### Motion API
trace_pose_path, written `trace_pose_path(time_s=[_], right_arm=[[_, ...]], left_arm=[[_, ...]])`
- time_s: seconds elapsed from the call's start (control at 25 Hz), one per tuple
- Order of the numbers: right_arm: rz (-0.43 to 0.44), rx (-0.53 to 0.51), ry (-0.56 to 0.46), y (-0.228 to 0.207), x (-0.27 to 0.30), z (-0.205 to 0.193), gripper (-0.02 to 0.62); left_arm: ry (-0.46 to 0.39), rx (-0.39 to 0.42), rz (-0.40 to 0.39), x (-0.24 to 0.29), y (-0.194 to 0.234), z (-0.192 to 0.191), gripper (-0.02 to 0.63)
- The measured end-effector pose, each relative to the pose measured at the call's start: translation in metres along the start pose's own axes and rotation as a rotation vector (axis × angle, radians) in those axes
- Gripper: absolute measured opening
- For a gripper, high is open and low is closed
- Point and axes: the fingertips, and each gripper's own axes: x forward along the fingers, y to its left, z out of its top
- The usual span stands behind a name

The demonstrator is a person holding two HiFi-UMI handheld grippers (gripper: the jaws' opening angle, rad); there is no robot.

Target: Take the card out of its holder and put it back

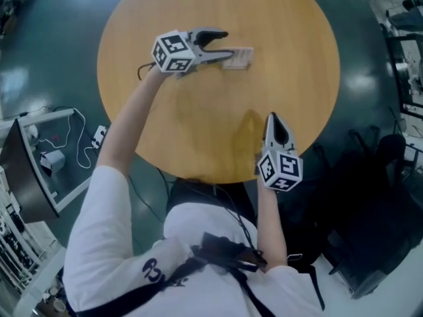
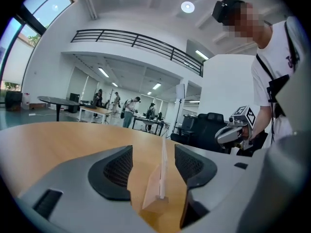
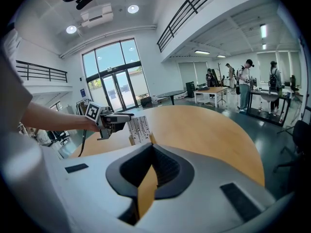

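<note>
A round light-brown wooden table is shown on a glossy dark teal floor. A white card printed with black marks is seen in a pale wooden holder. The grey left gripper and grey right gripper are fitted with black ribbed pads and cubes patterned with black-and-white square markers.

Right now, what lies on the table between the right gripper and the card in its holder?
Nothing: in the head view only bare table lies between the right gripper and the card.
</note>
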Motion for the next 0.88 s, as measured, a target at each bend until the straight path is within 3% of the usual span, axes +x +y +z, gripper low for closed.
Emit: trace_pose_path(time_s=[0.2,0.32,0.48,0.56,0.76,0.88], right_arm=[[0.008,0.001,-0.024,0.001,-0.007,0.001,0.023],[0.021,-0.004,-0.037,0.008,-0.009,0.002,0.023],[0.025,-0.042,-0.049,0.018,-0.013,0.007,0.023],[0.034,-0.07,-0.063,0.027,-0.013,0.011,0.021],[0.077,-0.13,-0.119,0.055,-0.016,0.026,0.023],[0.1,-0.153,-0.167,0.066,-0.02,0.041,0.023]], left_arm=[[0.011,0.013,0.082,-0.022,0.003,-0.002,0.275],[-0.045,0.016,0.16,-0.045,-0.001,0.006,0.275],[-0.151,-0.056,0.279,-0.068,-0.024,0.018,0.27],[-0.156,-0.065,0.357,-0.079,-0.037,0.017,0.254],[-0.18,-0.06,0.57,-0.11,-0.07,0.017,0.079],[-0.233,-0.068,0.642,-0.119,-0.091,0.029,0.051]])
